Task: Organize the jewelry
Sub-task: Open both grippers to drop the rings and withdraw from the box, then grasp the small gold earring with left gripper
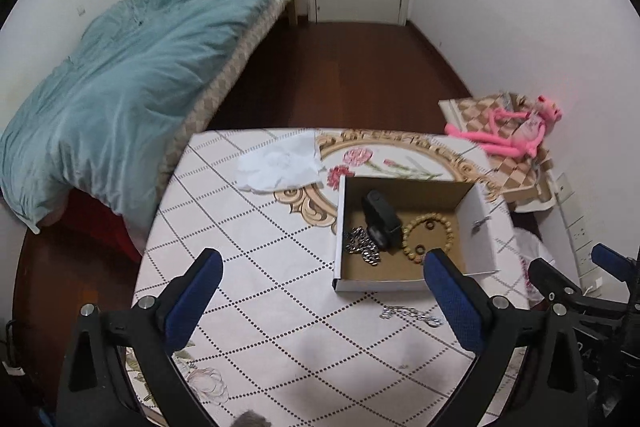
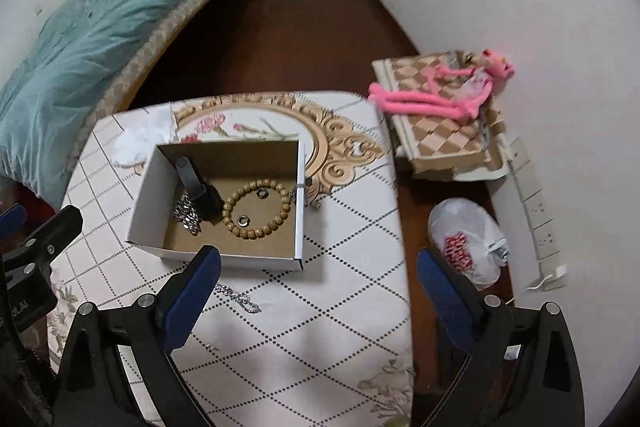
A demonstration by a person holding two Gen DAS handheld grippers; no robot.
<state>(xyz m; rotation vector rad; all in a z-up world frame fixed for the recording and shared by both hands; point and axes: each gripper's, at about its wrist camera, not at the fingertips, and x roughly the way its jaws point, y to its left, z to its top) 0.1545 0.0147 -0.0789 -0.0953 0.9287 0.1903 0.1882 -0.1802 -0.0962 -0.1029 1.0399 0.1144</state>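
Note:
An open cardboard box (image 1: 482, 227) (image 2: 148, 195) stands on the patterned table (image 1: 256, 267) (image 2: 340, 291). Inside lie a black watch (image 1: 380, 219) (image 2: 198, 185), a wooden bead bracelet (image 1: 430, 227) (image 2: 256, 203), a silver chain (image 1: 362, 247) (image 2: 187, 214) and two small rings (image 2: 242, 221). Another silver chain (image 1: 412, 315) (image 2: 236, 297) lies on the table in front of the box. A small silver piece (image 1: 480, 221) (image 2: 302, 193) hangs at the box's right wall. My left gripper (image 1: 322, 267) and right gripper (image 2: 318, 265) are both open and empty, above the table's near side.
A white tissue (image 1: 280, 163) (image 2: 140, 139) lies behind the box. A bed with a teal duvet (image 1: 120, 87) stands to the left. A pink plush toy (image 2: 440, 87) lies on checkered boards at the right, with a plastic bag (image 2: 468, 239) on the floor.

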